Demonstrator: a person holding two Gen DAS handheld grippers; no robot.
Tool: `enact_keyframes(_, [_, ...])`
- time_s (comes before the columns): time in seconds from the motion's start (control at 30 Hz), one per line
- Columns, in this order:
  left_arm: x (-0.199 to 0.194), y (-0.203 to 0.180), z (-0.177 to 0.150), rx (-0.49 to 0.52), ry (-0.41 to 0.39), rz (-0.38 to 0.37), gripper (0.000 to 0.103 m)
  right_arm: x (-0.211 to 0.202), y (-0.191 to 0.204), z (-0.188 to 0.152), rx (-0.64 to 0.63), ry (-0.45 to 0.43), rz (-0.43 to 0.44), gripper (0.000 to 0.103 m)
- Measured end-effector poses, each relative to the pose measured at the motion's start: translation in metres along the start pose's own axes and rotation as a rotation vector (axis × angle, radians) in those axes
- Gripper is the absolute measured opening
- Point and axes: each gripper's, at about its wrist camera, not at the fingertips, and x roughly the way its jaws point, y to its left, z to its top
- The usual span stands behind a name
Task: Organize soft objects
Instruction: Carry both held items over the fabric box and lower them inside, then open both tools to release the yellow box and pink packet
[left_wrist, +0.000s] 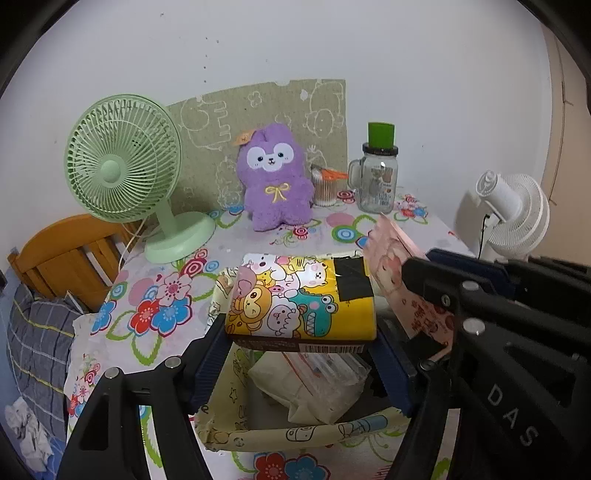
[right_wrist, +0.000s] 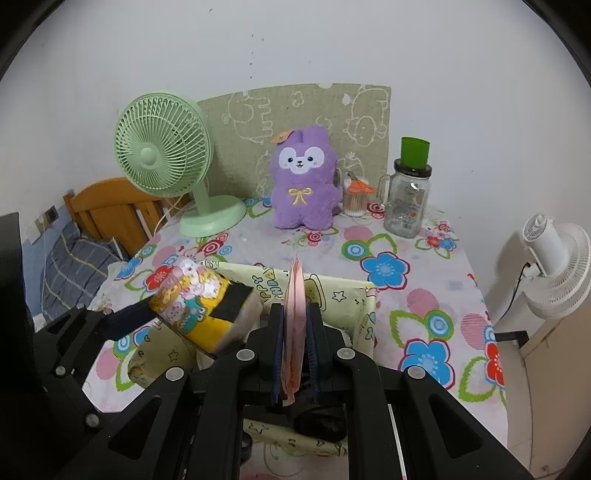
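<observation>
Left wrist view: your left gripper (left_wrist: 301, 338) clenched on yellow cartoon tissue pack (left_wrist: 301, 299), held above pale fabric bin (left_wrist: 295, 432) near desk (left_wrist: 258, 240) front edge. White packets (left_wrist: 314, 387) lie inside bin.

Right wrist view: your right gripper (right_wrist: 294, 350) clenched on thin pink packet (right_wrist: 295, 317), upright over same bin. Purple plush (right_wrist: 304, 179) sits at desk back edge.

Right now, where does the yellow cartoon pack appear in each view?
Left wrist: yellow pack at centre, held between the left tongs, above the bin.
Right wrist: yellow pack at lower left, beside the right tongs.
Shared landmark: purple plush.
</observation>
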Motion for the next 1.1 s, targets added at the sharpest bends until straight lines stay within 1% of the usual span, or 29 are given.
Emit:
enact_keyframes(0.13, [0.011, 0.001, -0.006, 0.003, 0.033, 0.006, 0.078, 0.008, -0.001, 0.000, 0.004, 0.002, 0.009, 0.014])
enact_keyframes(0.2, [0.014, 0.002, -0.008, 0.003, 0.042, 0.009, 0.084, 0.013, -0.001, 0.000, 0.007, 0.005, 0.017, 0.014])
enact_keyframes(0.37, [0.014, 0.006, -0.012, 0.006, 0.047, 0.012, 0.091, 0.025, 0.002, -0.003, 0.009, 0.029, 0.029, 0.014])
enact_keyframes(0.67, [0.011, 0.010, -0.015, 0.008, 0.052, 0.000, 0.094, 0.036, 0.011, -0.007, 0.000, 0.060, 0.052, 0.015])
enact_keyframes(0.8, [0.007, 0.011, -0.016, 0.007, 0.048, -0.008, 0.096, 0.034, 0.014, -0.010, -0.016, 0.070, 0.043, 0.015])
enact_keyframes(0.83, [0.006, 0.011, -0.017, 0.007, 0.047, -0.012, 0.096, 0.033, 0.015, -0.011, -0.023, 0.074, 0.035, 0.019])
enact_keyframes(0.87, [0.005, 0.011, -0.017, 0.006, 0.045, -0.015, 0.096, 0.032, 0.016, -0.012, -0.026, 0.077, 0.028, 0.031])
enact_keyframes(0.9, [0.004, 0.011, -0.017, 0.005, 0.044, -0.017, 0.096, 0.031, 0.016, -0.013, -0.027, 0.077, 0.020, 0.040])
enact_keyframes(0.93, [0.002, 0.011, -0.018, 0.003, 0.042, -0.020, 0.096, 0.028, 0.016, -0.014, -0.029, 0.071, 0.015, 0.057])
enact_keyframes(0.97, [0.000, 0.011, -0.018, 0.003, 0.039, -0.023, 0.096, 0.023, 0.016, -0.016, -0.031, 0.051, 0.007, 0.065])
enact_keyframes(1.1, [-0.009, 0.012, -0.020, -0.007, 0.028, -0.033, 0.096, 0.009, 0.016, -0.019, -0.036, 0.034, -0.024, 0.065])
